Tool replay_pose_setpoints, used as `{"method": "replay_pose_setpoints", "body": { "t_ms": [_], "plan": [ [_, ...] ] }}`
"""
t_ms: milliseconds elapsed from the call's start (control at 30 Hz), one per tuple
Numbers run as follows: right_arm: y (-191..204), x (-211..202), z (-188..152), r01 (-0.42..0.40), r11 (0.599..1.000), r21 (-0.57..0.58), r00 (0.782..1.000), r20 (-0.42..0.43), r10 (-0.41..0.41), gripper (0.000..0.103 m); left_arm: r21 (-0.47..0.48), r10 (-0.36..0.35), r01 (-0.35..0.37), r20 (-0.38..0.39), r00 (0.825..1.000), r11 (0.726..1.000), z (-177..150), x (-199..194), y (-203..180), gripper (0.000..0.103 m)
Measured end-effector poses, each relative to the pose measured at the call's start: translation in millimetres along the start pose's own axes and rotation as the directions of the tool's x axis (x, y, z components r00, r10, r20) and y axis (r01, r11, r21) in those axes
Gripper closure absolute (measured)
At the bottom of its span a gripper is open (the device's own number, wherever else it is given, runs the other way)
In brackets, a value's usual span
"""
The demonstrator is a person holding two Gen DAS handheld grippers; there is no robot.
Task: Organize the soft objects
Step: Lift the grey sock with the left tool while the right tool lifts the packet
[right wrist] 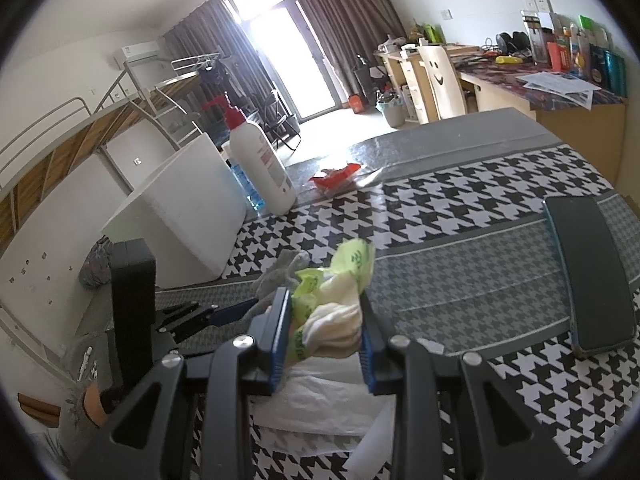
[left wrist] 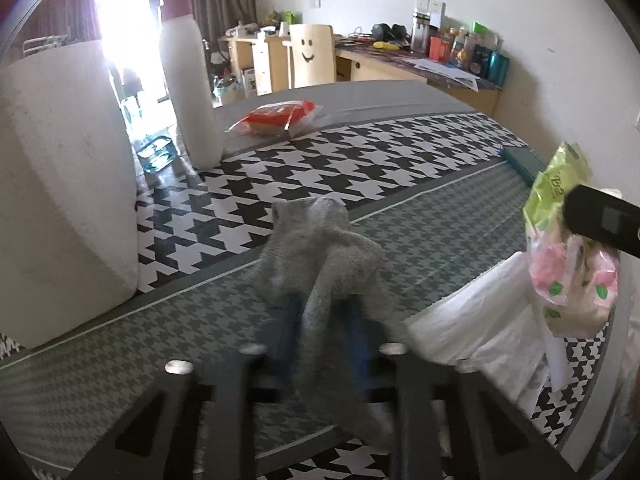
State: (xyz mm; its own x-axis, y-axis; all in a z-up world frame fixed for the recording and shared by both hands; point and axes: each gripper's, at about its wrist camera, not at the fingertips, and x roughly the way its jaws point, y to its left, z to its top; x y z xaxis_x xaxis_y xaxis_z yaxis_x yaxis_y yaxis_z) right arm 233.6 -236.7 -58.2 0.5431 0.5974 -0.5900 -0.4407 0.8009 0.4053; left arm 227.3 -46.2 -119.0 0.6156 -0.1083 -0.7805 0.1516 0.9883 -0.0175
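Both cameras sit low behind their own jaws, close above the houndstooth surface (left wrist: 360, 152), facing the far desk (right wrist: 560, 92) and window. The left view looks from further left. They share the white bottle (left wrist: 188, 80), red packet (left wrist: 276, 118) and smiley chair (right wrist: 440, 76) (each also catches the other tool).

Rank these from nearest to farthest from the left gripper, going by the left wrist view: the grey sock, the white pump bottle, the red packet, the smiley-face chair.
1. grey sock: pinched in the left gripper, dead ahead.
2. white pump bottle: standing ahead on the left, on the checked cloth.
3. red packet: lying just beyond the bottle, nearer the centre.
4. smiley-face chair: past the table's far edge.
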Motion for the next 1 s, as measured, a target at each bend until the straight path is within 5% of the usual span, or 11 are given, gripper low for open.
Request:
{"method": "replay_pose_setpoints", "body": {
  "t_ms": [367, 1000],
  "plan": [
    [12.6, -11.5, 1.4, 0.0, 0.999, -0.039, 0.999, 0.034, 0.002, 0.068, -0.015, -0.032, 0.034, 0.134, 0.99, 0.999, 3.3, -54.8, 6.9, 0.092],
    [54.5, -25.6, 11.0, 0.015, 0.991, -0.137, 0.996, 0.092, -0.003, 0.068, -0.034, 0.016, -0.006, 0.299, 0.954, 0.999, -2.1, -127.3, 29.3, 0.092]
  ]
}}
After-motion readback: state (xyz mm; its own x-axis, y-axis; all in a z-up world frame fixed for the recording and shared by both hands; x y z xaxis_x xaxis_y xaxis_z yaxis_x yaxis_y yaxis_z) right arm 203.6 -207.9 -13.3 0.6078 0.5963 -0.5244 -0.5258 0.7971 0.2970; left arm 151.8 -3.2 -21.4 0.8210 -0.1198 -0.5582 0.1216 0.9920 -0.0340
